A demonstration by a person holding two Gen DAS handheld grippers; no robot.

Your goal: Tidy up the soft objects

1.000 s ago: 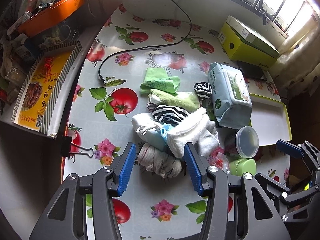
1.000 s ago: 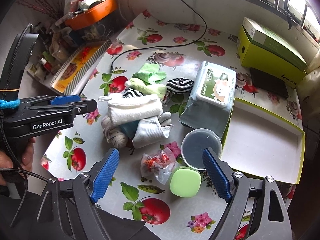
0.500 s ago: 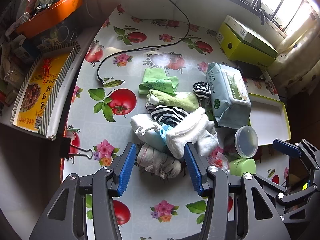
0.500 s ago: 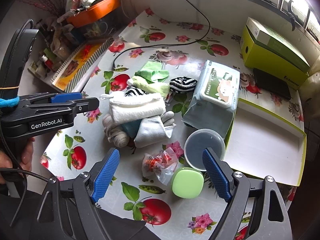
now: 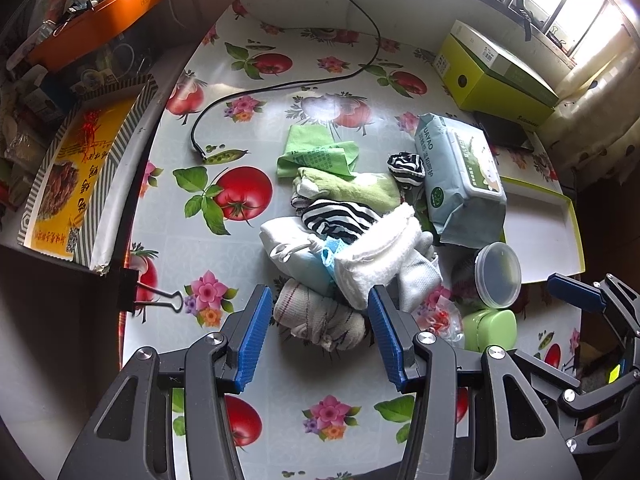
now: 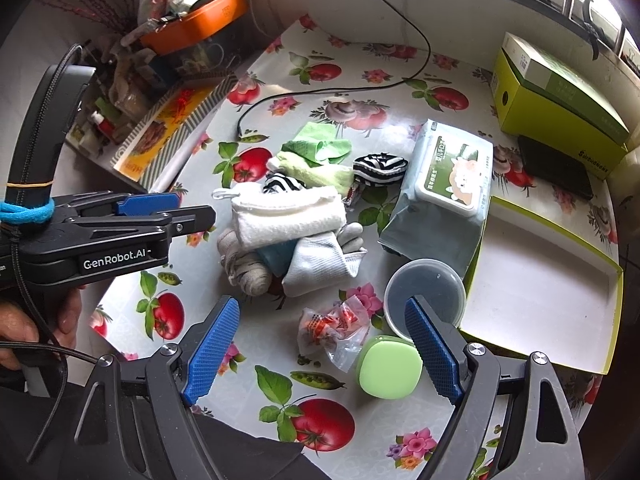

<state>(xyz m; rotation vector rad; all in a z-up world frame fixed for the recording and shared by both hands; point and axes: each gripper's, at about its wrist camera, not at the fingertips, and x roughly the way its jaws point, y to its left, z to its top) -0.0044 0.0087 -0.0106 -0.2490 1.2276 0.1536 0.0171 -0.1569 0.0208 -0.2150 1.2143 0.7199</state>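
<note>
A heap of soft cloths lies mid-table: a white towel roll (image 5: 380,248) (image 6: 288,220), a grey striped rag (image 5: 320,316) (image 6: 244,268), a black-and-white striped cloth (image 5: 340,216), a green towel (image 5: 352,190) and a thin green cloth (image 5: 316,154) (image 6: 316,144). A striped sock ball (image 5: 406,164) (image 6: 380,166) sits apart, beside the wipes pack (image 5: 460,176) (image 6: 448,196). My left gripper (image 5: 316,332) hangs open above the near side of the heap, nothing held. My right gripper (image 6: 316,352) is open and empty over a snack wrapper (image 6: 332,332).
A white tray with a green rim (image 6: 540,280) (image 5: 536,232) lies at the right. A clear lidded tub (image 6: 424,292), a green case (image 6: 390,368), a green box (image 6: 560,92), a black cable (image 5: 280,84) and an orange bin (image 5: 100,28) also sit around the flowered tablecloth.
Both grippers have drifted slightly; the scene sits a little differently in each view. Nothing was gripped or released, and the cloths lie as before.
</note>
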